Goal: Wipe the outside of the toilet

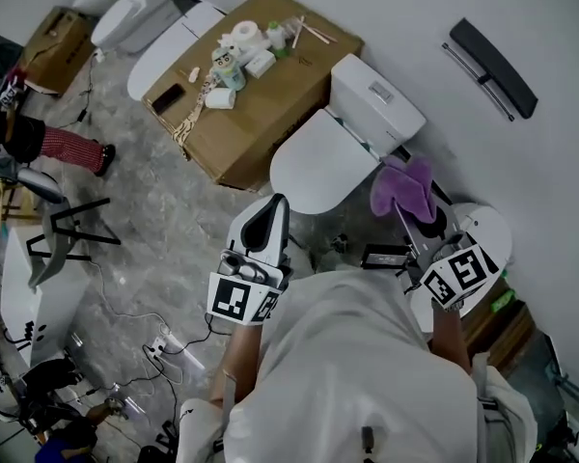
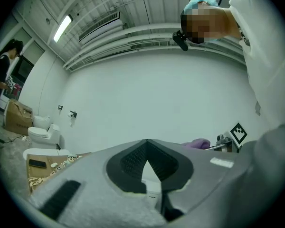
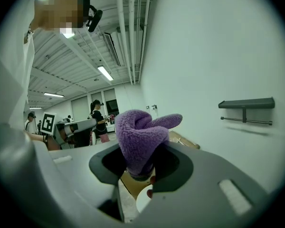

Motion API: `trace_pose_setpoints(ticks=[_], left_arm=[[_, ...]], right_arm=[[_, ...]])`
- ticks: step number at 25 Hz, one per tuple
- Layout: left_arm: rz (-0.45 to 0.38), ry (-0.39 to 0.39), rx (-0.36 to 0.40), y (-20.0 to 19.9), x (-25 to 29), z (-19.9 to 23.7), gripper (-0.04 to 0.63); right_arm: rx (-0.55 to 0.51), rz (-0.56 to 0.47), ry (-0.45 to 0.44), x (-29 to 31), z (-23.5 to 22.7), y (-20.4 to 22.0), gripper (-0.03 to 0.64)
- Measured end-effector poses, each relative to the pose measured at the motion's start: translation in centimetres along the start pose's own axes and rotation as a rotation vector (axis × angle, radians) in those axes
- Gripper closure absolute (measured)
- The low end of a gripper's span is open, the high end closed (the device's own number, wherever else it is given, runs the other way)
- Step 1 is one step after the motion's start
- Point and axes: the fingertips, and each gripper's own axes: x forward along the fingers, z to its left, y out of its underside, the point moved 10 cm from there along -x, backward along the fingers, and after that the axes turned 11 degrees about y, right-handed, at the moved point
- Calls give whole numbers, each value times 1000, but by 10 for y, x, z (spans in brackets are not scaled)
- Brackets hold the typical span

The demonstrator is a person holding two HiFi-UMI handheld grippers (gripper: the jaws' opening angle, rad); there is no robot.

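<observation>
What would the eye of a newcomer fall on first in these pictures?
The purple cloth stands out most: it is clamped in the right gripper, close to the white toilet, whose lid is closed. Next comes the large cardboard box beside the toilet, with small items scattered on its top. The left gripper is shut and holds nothing.
</observation>
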Motion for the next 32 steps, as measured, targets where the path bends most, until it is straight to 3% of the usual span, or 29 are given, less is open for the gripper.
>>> trace_pose_setpoints(ticks=[7,11,16,22,26,32], left_arm=[[-18,-2,-30,4,15,57,591],[-16,78,-59,0,33,100,591],[-30,196,-72,-7,65,154,591],[-25,281,-81,-10,97,185,591],[-17,260,-100,-6,118,202,591],[18,160,-116,18,159,207,591]], right_arm=[[-44,61,-16,64,13,-14,485],[-95,93,40,97,27,-29,485],[-190,134,172,132,32,-47,485],[-279,220,237,151,21,-59,485],[-288,295,222,176,-9,-66,485],[-297,379,142,233,-89,-63,485]])
